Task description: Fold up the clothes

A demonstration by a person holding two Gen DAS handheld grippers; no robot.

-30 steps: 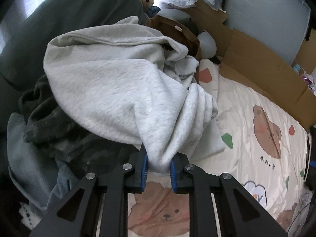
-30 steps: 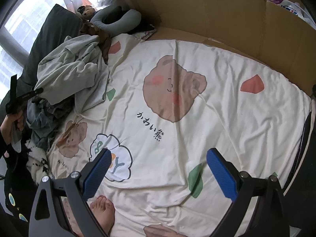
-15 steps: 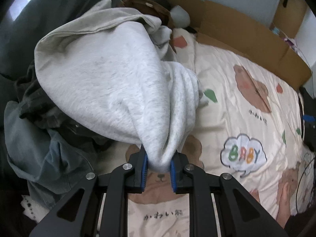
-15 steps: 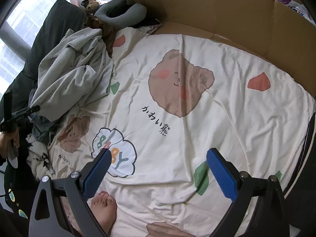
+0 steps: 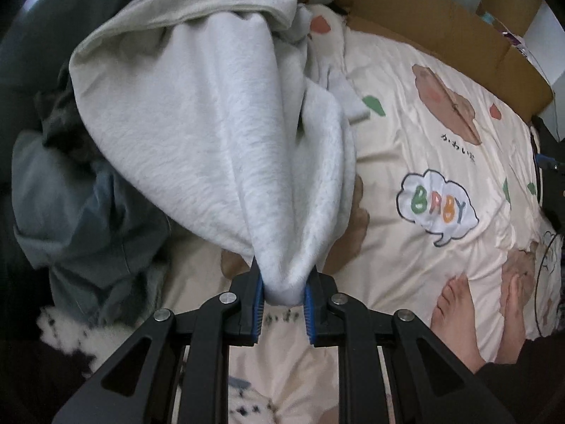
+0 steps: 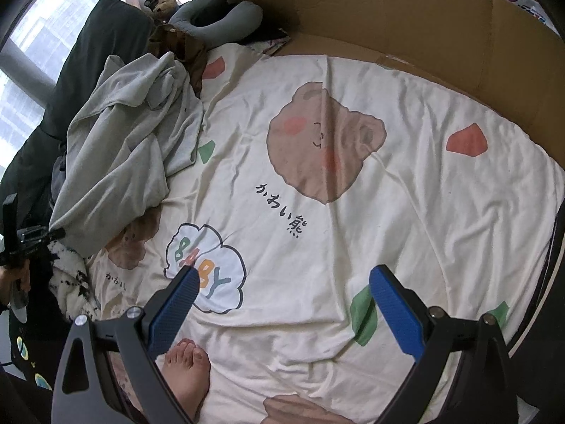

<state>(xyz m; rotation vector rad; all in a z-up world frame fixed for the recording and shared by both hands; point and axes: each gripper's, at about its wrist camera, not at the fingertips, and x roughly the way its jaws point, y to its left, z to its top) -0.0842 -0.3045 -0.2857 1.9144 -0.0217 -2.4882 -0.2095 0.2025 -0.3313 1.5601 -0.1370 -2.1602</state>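
The light grey sweatshirt [image 5: 219,130] hangs in a bunch from the left claw [image 5: 283,304], which pinches a thick fold of it between its 2 blue pads [image 5: 259,300]. From this grip the cloth spreads away to the pile of clothes at the left side of the bed, so a part of it is lifted and a part lies on the pile. In the right wrist view the same sweatshirt [image 6: 130,141] lies crumpled at the left edge of the bed sheet [image 6: 406,212], and the left claw [image 6: 53,235] shows small at the picture's left edge, at the lower tip of the cloth.

Under the sweatshirt and beside it are a blue-grey garment [image 5: 70,208] and a darker one [image 5: 67,120], and a white fluffy cloth with black marks [image 5: 63,328].

The right claw [image 6: 282,300] is spread wide with nothing between its pads, above the sheet.

The cream sheet carries printed brown bear faces [image 6: 325,141], red and green patches, and a cloud bubble [image 6: 206,272] with the coloured word "BABY". Next to the big bear stands a line of black Japanese writing [image 6: 280,210]; I read it as "かわい熊".

Brown cardboard [image 6: 406,24] stands along the far side of the bed. A grey neck pillow [image 6: 219,17] lies at the head end. The person's bare feet [image 5: 455,318] rest on the sheet.
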